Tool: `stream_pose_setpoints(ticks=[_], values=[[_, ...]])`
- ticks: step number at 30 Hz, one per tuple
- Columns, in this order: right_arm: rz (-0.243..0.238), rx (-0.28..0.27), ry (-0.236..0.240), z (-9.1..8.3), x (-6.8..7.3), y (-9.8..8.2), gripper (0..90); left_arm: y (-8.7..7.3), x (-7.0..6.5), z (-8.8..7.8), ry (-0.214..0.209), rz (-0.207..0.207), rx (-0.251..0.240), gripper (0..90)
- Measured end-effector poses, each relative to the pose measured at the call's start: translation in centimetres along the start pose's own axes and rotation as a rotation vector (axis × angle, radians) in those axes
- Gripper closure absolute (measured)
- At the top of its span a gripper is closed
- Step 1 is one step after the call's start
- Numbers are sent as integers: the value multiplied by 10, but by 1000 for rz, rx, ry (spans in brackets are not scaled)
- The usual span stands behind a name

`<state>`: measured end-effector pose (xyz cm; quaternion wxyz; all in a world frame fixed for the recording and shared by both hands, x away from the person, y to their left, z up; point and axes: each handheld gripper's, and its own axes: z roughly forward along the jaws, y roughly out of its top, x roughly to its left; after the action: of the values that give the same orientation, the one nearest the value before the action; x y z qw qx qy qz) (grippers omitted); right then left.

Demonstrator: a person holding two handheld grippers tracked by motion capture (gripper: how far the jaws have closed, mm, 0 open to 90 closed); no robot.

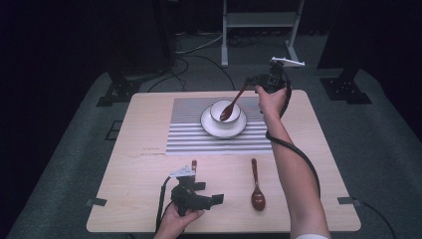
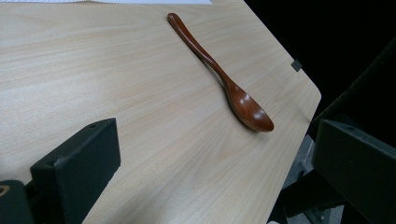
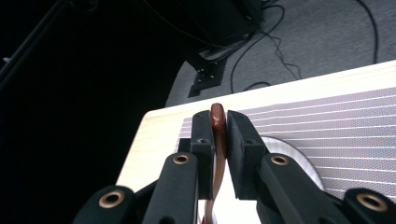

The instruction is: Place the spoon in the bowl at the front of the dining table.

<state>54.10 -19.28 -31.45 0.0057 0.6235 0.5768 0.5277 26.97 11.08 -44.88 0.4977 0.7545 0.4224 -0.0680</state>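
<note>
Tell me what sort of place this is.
Probably a lab or recording studio, not a dining room: black surroundings, loose cables on grey carpet, stand feet around one small table set with bowl and spoons.

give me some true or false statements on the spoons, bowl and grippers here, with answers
1. The right gripper is shut on a spoon whose bowl end dips into the white bowl. True.
2. The left gripper holds the second spoon. False: that spoon lies loose on the bare table, and the left gripper is open and holds nothing.
3. The white bowl stands on a saucer on the striped mat. True.
4. The second spoon lies on the striped mat. False: it lies on bare wood, nearer the person than the mat.
</note>
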Motion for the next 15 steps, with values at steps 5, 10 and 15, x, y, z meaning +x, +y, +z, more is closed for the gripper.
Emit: stream_pose_setpoints(ticks=[5,10,15], values=[[-9,-11,-32,1,-2,-1,808,0,-1,1,-2,3,2,1],[-11,-19,-46,3,-2,-2,808,0,-2,1,-4,7,1,1],[-13,-26,-51,3,-3,-3,808,0,-2,1,-5,7,0,1]])
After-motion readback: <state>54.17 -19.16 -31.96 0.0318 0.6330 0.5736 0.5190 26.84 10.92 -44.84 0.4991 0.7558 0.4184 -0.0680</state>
